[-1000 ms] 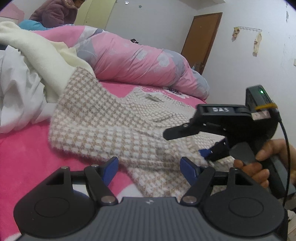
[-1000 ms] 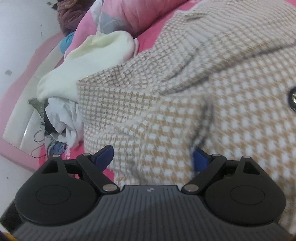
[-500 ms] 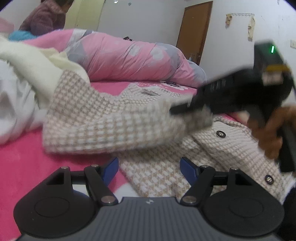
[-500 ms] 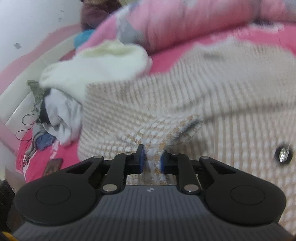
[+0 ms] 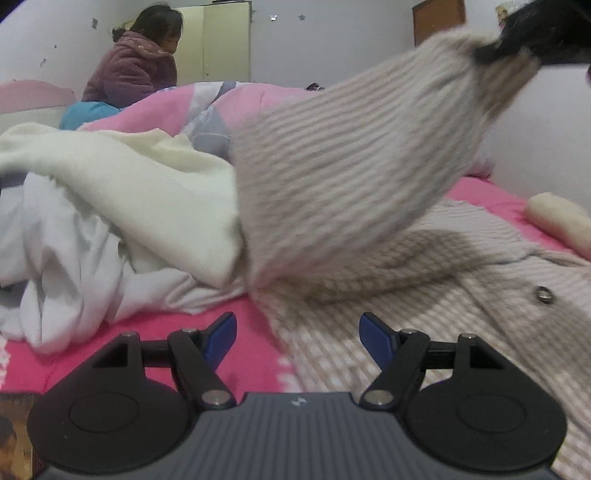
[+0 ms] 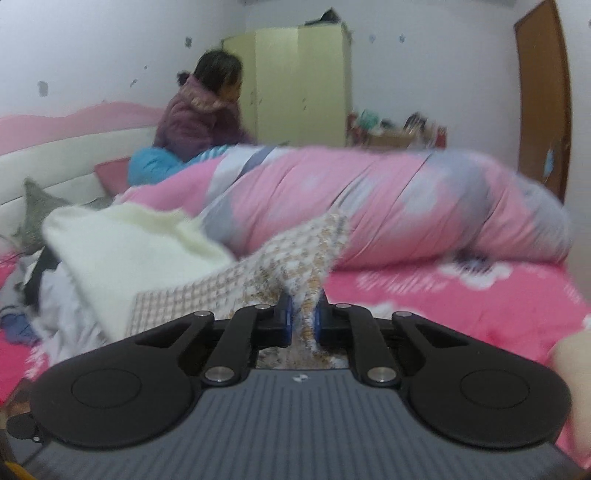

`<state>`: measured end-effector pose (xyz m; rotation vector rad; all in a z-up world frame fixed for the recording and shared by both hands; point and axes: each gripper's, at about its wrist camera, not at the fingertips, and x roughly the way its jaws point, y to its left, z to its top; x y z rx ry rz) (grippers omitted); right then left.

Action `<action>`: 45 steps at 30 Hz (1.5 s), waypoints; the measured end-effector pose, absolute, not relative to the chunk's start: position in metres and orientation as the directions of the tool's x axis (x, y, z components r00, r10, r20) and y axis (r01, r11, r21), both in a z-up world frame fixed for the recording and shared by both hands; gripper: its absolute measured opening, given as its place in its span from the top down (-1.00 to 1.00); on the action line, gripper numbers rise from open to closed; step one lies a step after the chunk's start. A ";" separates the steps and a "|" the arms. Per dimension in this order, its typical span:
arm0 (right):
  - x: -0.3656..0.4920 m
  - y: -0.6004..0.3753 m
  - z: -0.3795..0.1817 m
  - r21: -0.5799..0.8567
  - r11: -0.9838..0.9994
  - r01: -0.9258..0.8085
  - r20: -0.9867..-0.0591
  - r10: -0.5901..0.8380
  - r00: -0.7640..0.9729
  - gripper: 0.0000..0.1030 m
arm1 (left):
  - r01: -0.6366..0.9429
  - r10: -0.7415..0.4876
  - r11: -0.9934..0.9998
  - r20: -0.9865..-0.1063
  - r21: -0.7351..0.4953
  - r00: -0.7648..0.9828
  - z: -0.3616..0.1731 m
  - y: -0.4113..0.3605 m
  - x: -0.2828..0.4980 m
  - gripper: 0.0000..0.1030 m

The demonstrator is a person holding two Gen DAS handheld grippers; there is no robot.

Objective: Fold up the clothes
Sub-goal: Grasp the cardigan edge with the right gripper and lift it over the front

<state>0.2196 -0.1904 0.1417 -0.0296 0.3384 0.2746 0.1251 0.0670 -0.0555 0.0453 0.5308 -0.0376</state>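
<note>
Left wrist view, jacket: a beige-and-white checked jacket (image 5: 424, 325) lies spread on the pink bed (image 5: 251, 354), one sleeve (image 5: 354, 155) lifted up and to the right, blurred.
Right wrist view, sleeve: the same checked cloth (image 6: 295, 258) runs from the bed up into the camera's own tongs.
Right tongs (image 6: 303, 321): pressed together on the sleeve end, blue pads tight against the cloth on both sides; from the left wrist view they show as a dark blurred shape (image 5: 539, 33) at the top right, where the sleeve ends.
Left tongs (image 5: 297, 332): spread wide, holding nothing, low over the bed with the jacket's edge just ahead between the blue tips.
Jacket button (image 5: 545, 294): a metal snap on the flat front panel, at the right.
Beside the jacket: a cream blanket (image 5: 129, 177) and white clothes (image 5: 66, 266) piled to the left, touching the sleeve's base.
Behind: a rolled pink and grey quilt (image 6: 406, 199) across the bed.
Background: a person in a purple coat (image 6: 199, 118) sits at the far side, near a pale green wardrobe (image 6: 295, 81); a brown door (image 6: 539, 96) stands at right.
</note>
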 end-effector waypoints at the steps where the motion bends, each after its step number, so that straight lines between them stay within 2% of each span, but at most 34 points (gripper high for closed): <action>1: 0.224 -0.197 0.147 0.002 0.966 -0.260 -0.319 0.247 0.915 0.84 | 0.045 -0.015 0.998 -0.509 0.047 0.860 -0.056 0.065 0.133 -0.44; 5: 0.241 -0.226 0.159 -0.027 0.977 -0.211 -0.300 0.194 0.934 0.84 | 0.052 0.021 0.991 -0.516 0.126 0.857 -0.061 0.051 0.161 -0.44; 9: 0.258 -0.261 0.148 -0.004 0.986 -0.167 -0.328 0.156 0.932 0.85 | 0.082 0.026 0.980 -0.528 0.180 0.849 -0.070 0.040 0.178 -0.44; 16: 0.285 -0.320 0.078 0.096 0.993 -0.072 -0.477 0.110 0.872 0.86 | 0.135 0.005 0.968 -0.558 0.210 0.830 -0.080 0.028 0.185 -0.33; 23: 0.304 -0.341 0.052 0.127 0.988 -0.091 -0.494 0.143 0.857 0.86 | 0.154 0.004 0.962 -0.582 0.223 0.813 -0.082 0.019 0.187 -0.29; 29: 0.333 -0.367 -0.012 0.172 0.984 -0.039 -0.635 0.141 0.760 0.85 | 0.155 0.007 0.962 -0.594 0.222 0.804 -0.084 0.017 0.188 -0.29; 32: 0.336 -0.378 -0.037 0.235 0.972 0.007 -0.668 0.157 0.727 0.79 | 0.158 -0.001 0.965 -0.601 0.210 0.799 -0.083 0.020 0.191 -0.29; 37: 0.332 -0.401 -0.046 0.349 0.935 0.065 -0.671 0.201 0.714 0.50 | 0.183 -0.065 0.973 -0.593 0.140 0.803 -0.076 0.034 0.184 -0.34; 39: 0.327 -0.409 -0.039 0.350 0.929 0.122 -0.682 0.164 0.713 0.09 | 0.197 -0.100 0.975 -0.582 0.106 0.807 -0.071 0.040 0.178 -0.35; 43: 0.303 -0.406 -0.007 0.243 0.959 0.146 -0.632 0.043 0.774 0.09 | 0.232 -0.179 0.971 -0.468 0.058 0.865 -0.053 0.051 0.159 -0.43; 44: 0.300 -0.398 0.001 0.217 0.969 0.118 -0.606 0.039 0.795 0.17 | 0.238 -0.193 0.970 -0.441 0.050 0.877 -0.049 0.052 0.158 -0.43; 45: 0.297 -0.388 0.008 0.192 0.978 0.081 -0.576 0.045 0.816 0.37 | 0.230 -0.188 0.972 -0.431 0.048 0.883 -0.046 0.048 0.163 -0.43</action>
